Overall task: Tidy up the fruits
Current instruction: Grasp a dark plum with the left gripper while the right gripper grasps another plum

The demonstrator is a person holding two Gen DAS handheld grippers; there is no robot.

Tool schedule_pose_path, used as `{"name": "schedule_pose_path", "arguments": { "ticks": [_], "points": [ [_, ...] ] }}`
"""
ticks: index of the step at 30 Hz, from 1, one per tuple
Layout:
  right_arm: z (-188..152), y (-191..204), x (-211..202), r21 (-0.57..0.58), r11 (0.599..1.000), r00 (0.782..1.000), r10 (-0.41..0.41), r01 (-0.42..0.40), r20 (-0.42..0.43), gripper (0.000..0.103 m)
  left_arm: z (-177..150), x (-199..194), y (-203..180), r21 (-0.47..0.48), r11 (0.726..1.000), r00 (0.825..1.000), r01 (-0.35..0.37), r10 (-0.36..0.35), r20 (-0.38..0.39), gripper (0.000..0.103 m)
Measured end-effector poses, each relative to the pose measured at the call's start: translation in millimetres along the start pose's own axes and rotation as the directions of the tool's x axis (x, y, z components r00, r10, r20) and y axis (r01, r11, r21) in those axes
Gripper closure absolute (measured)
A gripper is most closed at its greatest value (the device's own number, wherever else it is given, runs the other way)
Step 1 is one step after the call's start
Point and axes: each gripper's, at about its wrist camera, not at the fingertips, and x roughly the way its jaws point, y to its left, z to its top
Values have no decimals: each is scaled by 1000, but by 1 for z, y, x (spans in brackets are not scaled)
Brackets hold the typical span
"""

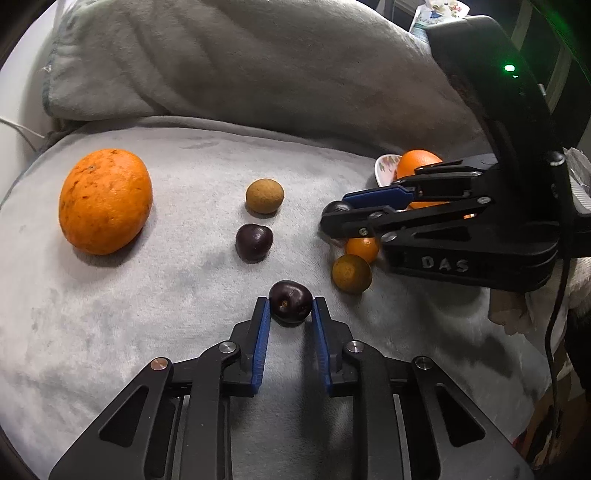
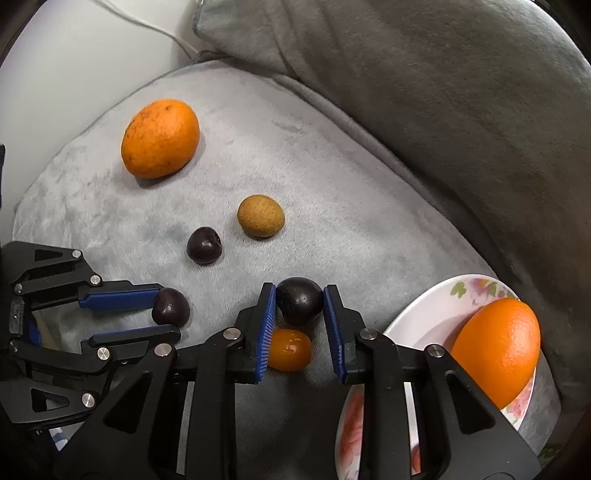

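Tongs first: your left tongs (image 1: pixel 290 308) are clamped on a dark cherry (image 1: pixel 290 301), blue pads touching it on both sides, fruit sitting on the grey cushion (image 1: pixel 147 332). Your right tongs (image 2: pixel 299 306) are clamped on another dark fruit (image 2: pixel 299 301) the same way, also down on the cushion. Between the right tongs' arms, just behind that fruit, lies a small glossy orange kumquat (image 2: pixel 290 349), touching the left pad's side. In the left wrist view a second, duller kumquat (image 1: pixel 351 273) sits just beside it, near the right tongs' body. To your right a floral plate (image 2: pixel 424 314) holds one big orange (image 2: pixel 496 350), resting against its rim. Further out, mid-cushion: a loose cherry (image 1: pixel 254 242) and just past it a tan round fruit (image 1: pixel 265 195), near each other but apart. Furthest left, well apart from the rest, a large speckled orange (image 1: pixel 105 201). Behind it all, a grey blanket (image 1: pixel 240 55) piled along the cushion's back edge; white cable (image 2: pixel 147 22) at the far corner.
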Motion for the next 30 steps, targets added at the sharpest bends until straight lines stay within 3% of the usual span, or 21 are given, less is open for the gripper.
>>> {"name": "schedule_pose_path", "arguments": {
  "ticks": [15,30],
  "points": [
    [-25,-29,-61,108,994,990,7,-23,139,76,-1,-29,-8,2,1000,999,5,-5,47,82],
    [-79,-92,-103,284,959,974,-76,12,215,76,13,-28,-49,42,998,995,57,-60,79,82]
  ]
}}
